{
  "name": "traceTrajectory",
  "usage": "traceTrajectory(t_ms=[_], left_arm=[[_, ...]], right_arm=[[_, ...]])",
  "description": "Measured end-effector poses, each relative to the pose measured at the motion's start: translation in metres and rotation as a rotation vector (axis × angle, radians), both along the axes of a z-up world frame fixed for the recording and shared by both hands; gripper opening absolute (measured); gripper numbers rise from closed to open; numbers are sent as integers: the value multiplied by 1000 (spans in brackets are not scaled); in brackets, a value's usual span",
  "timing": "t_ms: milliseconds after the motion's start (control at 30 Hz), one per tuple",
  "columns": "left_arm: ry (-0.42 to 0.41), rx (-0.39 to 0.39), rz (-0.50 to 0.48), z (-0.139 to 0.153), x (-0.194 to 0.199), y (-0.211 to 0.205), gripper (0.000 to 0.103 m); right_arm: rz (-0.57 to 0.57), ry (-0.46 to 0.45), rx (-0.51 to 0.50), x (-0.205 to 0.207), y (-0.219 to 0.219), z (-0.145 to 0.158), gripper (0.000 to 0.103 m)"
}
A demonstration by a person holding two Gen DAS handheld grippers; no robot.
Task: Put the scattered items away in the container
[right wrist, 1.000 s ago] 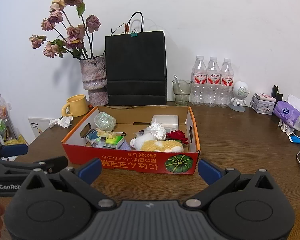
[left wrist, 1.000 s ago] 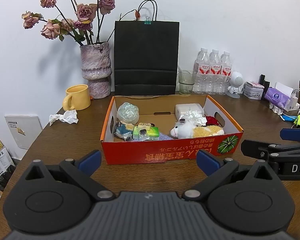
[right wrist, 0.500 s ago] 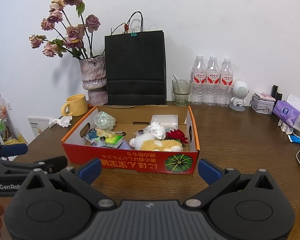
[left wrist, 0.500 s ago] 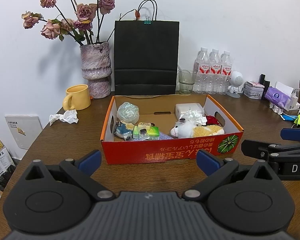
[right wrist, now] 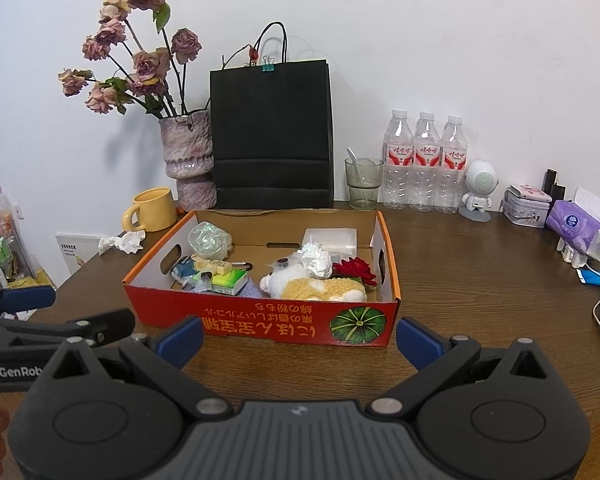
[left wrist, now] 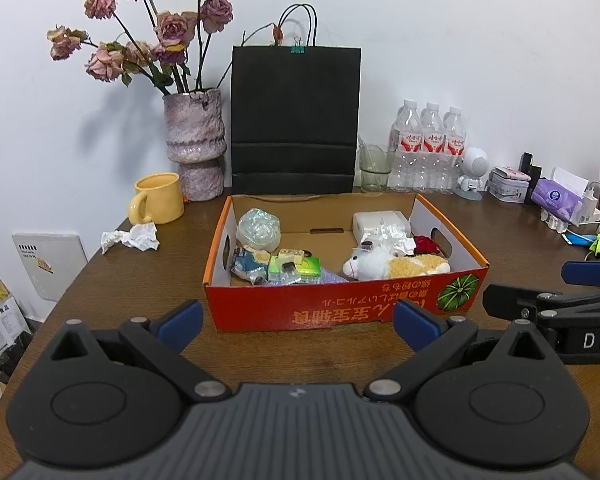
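Note:
A red cardboard box [left wrist: 340,312] [right wrist: 260,320] stands on the wooden table. In it lie a plush toy [left wrist: 388,266] [right wrist: 320,286], a red rose [right wrist: 354,270], crumpled paper [right wrist: 314,258], a white case [left wrist: 380,220], a clear wrap ball [left wrist: 258,228] and green packets [left wrist: 296,268]. My left gripper [left wrist: 298,322] is open and empty in front of the box. My right gripper [right wrist: 300,338] is open and empty, also in front of it. A crumpled tissue [left wrist: 130,237] [right wrist: 122,241] lies on the table left of the box.
Behind the box stand a yellow mug [left wrist: 158,198], a vase of dried roses [left wrist: 196,144], a black paper bag [left wrist: 296,120], a glass [right wrist: 363,183] and three water bottles [right wrist: 424,164]. A tissue pack [right wrist: 578,226] and cables lie at the right. The table's left edge is near.

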State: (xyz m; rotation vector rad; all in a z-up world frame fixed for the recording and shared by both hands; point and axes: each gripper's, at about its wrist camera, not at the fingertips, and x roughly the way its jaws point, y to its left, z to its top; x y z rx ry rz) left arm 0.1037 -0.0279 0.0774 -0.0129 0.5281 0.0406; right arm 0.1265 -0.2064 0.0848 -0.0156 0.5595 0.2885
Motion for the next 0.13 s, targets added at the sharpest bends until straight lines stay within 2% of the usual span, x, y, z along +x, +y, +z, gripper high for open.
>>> traceTrajectory(t_ms=[133], left_arm=[[-4, 0, 1, 0, 0, -1, 103]], right_arm=[[0, 1, 0, -1, 1, -2, 103]])
